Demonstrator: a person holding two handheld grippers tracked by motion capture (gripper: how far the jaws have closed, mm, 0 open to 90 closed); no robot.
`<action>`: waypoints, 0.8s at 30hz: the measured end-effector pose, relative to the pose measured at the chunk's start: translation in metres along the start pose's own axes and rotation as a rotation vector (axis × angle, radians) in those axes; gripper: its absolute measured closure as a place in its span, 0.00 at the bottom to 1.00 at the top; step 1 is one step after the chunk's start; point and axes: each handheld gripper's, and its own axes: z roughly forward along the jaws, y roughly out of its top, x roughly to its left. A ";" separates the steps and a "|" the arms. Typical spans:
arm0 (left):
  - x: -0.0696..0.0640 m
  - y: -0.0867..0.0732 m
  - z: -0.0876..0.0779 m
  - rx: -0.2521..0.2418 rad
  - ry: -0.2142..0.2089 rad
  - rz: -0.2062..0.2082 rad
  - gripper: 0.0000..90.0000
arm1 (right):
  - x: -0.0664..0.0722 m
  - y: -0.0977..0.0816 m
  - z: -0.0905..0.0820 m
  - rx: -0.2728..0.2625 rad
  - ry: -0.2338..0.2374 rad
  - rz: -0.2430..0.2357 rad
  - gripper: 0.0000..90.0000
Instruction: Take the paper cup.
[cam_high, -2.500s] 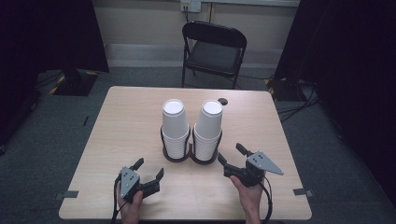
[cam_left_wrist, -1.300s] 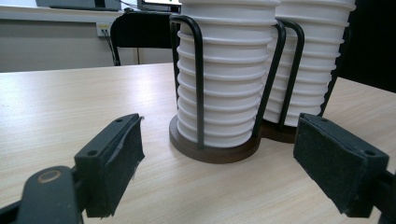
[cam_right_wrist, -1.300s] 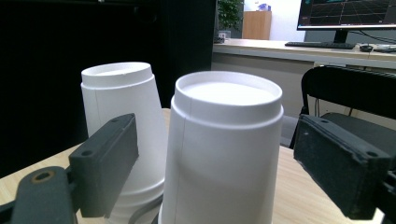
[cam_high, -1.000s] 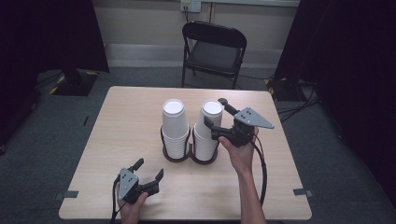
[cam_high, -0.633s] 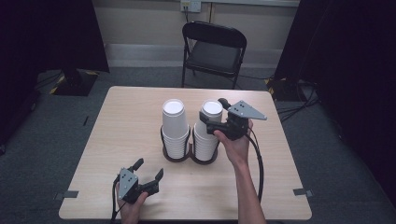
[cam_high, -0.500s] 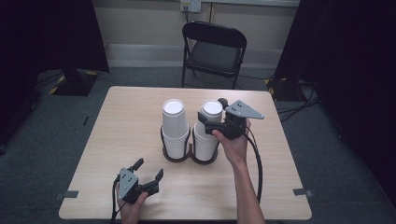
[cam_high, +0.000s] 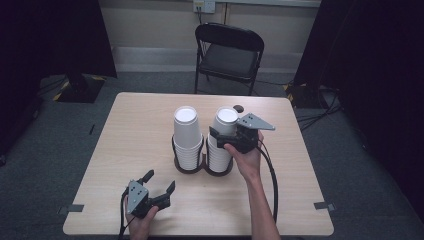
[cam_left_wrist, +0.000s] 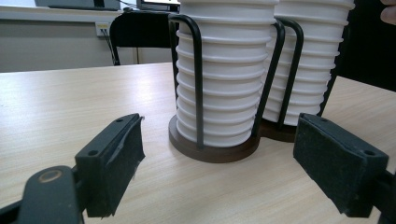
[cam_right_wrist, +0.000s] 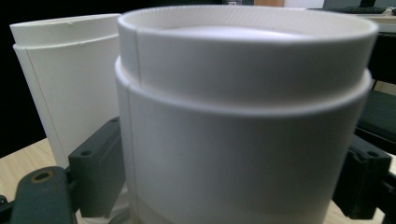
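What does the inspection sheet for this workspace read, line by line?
Surface: wooden table, bare around the rack.
Job's things: two stacks of white cups, left stack and right stack, upside down in a black wire rack.
Clutter: small dark object behind the stacks.
Grippers: right hand-held gripper around the right stack's top cup, closure unclear; left hand-held gripper open, empty.
Cables: one trails from each gripper.
Surroundings: folding chair, grey floor.

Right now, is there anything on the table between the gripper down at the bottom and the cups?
No. The high view shows bare table between the open left gripper and the left cup stack; the left gripper view shows the same.
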 end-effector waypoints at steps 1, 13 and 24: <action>0.000 0.000 0.000 0.000 0.001 -0.001 0.18 | 0.000 -0.001 0.000 -0.001 0.001 0.000 0.15; 0.000 0.000 0.000 0.001 0.004 0.000 0.18 | 0.000 -0.014 0.002 0.009 -0.011 0.007 0.14; 0.000 0.000 0.000 -0.001 0.014 -0.007 0.18 | -0.002 -0.014 0.002 0.023 -0.016 0.029 0.15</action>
